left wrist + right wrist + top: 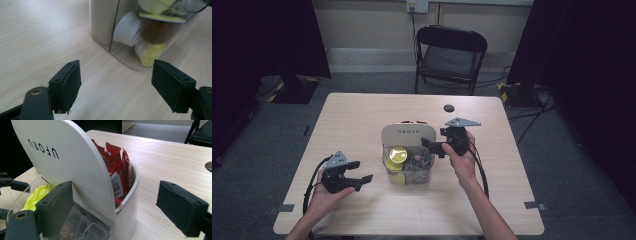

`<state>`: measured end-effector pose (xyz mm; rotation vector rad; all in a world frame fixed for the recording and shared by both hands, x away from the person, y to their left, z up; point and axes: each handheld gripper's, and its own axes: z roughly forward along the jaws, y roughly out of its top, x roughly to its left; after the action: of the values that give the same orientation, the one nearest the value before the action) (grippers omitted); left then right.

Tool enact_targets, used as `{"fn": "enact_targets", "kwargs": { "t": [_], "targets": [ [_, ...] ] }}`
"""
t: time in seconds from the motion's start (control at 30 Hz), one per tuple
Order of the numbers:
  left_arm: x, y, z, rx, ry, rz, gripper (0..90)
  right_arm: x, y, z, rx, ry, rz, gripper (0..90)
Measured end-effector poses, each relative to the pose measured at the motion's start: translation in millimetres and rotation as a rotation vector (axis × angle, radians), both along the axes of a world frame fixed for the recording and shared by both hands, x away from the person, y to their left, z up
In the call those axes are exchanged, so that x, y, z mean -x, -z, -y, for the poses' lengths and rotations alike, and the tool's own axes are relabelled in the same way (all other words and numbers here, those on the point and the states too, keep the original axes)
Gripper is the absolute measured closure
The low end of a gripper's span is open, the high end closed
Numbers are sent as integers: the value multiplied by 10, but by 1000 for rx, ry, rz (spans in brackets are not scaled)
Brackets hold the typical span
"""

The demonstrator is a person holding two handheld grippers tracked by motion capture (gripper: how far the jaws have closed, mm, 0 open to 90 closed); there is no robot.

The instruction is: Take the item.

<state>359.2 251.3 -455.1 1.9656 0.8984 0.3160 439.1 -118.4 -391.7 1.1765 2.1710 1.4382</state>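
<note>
we read one word: "uforu", in dark capital letters on the cream lid [62, 165] of the container, standing upside down in the right gripper view. in the high view we see the same lettering on the lid [408, 134], too small to spell out. the red packets [119, 175] carry a barcode and fine print that we cannot read. the yellow-green capsule top [37, 195] bears tiny illegible print.
</note>
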Motion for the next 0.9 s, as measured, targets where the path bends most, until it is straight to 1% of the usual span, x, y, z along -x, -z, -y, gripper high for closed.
{"fn": "enact_targets", "kwargs": {
  "t": [0.03,0.17,0.2,0.27,0.3,0.43,0.47,0.53,0.57,0.63,0.67,0.7,0.73,0.8,0.87,0.9],
  "targets": [
    [1,-23,12,1,4,-1,255,2,-1,0,1,0,1,135],
    [29,-119,101,-1,37,21,255,8,-6,2,5,5,3,136],
    [38,-144,119,6,48,17,255,7,-5,2,3,5,2,136],
    [46,-200,138,1,62,41,272,4,-2,3,1,2,2,136],
    [46,-227,153,12,63,41,280,3,-2,4,0,2,2,136],
    [-4,-358,214,25,66,66,282,-4,-2,7,-2,-3,3,134],
    [-14,-383,243,36,67,64,282,-4,-2,7,-3,-3,5,135],
    [-44,-422,282,22,87,66,283,-4,-1,9,-5,-5,8,135],
    [-66,-437,320,24,103,59,284,-4,0,10,-7,-6,9,135],
    [-91,-456,373,19,113,58,284,-6,1,8,-10,-7,10,135],
    [-105,-473,403,19,115,64,284,-6,0,6,-10,-8,11,135],
    [-118,-482,423,32,116,65,284,-6,0,5,-10,-6,11,135],
    [-128,-492,438,35,118,64,284,-7,1,7,-10,-9,11,135],
    [-155,-524,472,37,121,77,289,-10,3,7,-13,-9,8,134],
    [-186,-556,508,58,122,84,293,-12,4,8,-13,-10,9,133],
    [-200,-575,523,62,121,90,296,-13,4,9,-13,-10,8,133]
  ]
}}
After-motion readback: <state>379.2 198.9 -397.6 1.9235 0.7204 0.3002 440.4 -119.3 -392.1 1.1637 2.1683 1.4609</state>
